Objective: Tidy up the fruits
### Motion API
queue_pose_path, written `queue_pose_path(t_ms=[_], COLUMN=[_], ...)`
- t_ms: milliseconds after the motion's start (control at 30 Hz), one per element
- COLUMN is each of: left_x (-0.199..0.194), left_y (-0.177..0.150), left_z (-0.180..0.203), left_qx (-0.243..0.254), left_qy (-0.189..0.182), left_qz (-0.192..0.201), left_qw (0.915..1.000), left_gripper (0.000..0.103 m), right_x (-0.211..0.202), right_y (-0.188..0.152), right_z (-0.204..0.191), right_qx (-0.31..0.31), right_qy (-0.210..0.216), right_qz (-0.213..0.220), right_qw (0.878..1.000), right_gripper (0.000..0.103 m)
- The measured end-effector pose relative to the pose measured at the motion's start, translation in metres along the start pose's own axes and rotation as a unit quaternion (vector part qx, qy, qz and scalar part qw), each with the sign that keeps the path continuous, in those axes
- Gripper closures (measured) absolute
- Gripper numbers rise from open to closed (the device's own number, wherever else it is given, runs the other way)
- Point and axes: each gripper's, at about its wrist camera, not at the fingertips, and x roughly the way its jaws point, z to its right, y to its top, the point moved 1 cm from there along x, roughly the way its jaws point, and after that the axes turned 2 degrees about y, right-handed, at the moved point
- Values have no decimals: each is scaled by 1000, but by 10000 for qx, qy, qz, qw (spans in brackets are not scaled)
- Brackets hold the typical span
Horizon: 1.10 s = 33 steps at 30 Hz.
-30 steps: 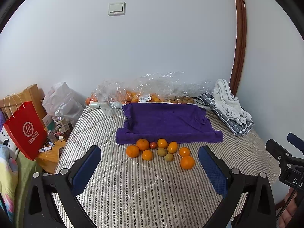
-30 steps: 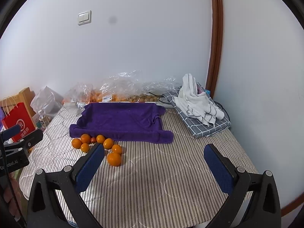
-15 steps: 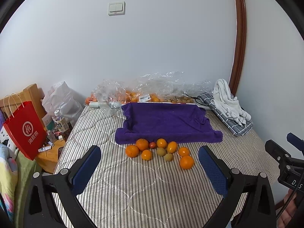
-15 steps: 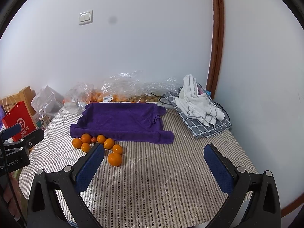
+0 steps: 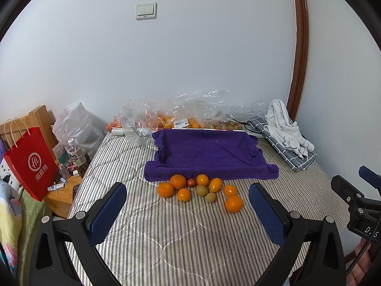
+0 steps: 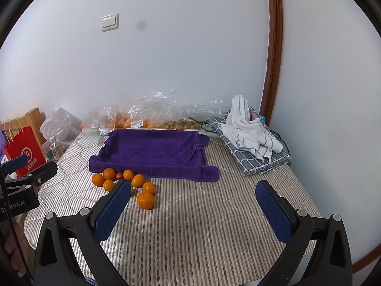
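Note:
Several oranges (image 5: pixel 178 181) (image 6: pixel 109 174), a small red fruit (image 5: pixel 191 182) and two brown-green fruits (image 5: pixel 202 190) lie in a loose cluster on the striped bed, just in front of a purple towel (image 5: pixel 209 153) (image 6: pixel 154 151). The largest orange (image 5: pixel 234 203) (image 6: pixel 145 200) sits nearest, at the cluster's right. My left gripper (image 5: pixel 187 208) is open and empty, held well back from the fruit. My right gripper (image 6: pixel 193 211) is open and empty too, with the cluster beyond its left finger (image 6: pixel 112 211).
Clear plastic bags (image 5: pixel 197 109) holding more fruit line the wall behind the towel. A white cloth on a folded checked cloth (image 5: pixel 288 134) (image 6: pixel 252 140) lies at the right. A red paper bag (image 5: pixel 31 164), bottles and a wooden stand crowd the bed's left side.
Both views have crept slightly; the fruit cluster sits a touch higher and further left than before. Nothing was gripped or let go.

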Motion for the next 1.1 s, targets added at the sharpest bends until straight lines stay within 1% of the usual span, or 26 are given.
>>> queue_pose_path(t_ms=[1100], left_x=[1], left_y=[0], left_z=[1], left_qx=[-16], left_qy=[4], left_qz=[6], left_qw=[10000], left_gripper=[0], right_x=[1], right_y=[-1], right_z=[-1], right_qx=[-3], right_qy=[9], right_qz=[23], right_qw=[10000], right_gripper=[0])
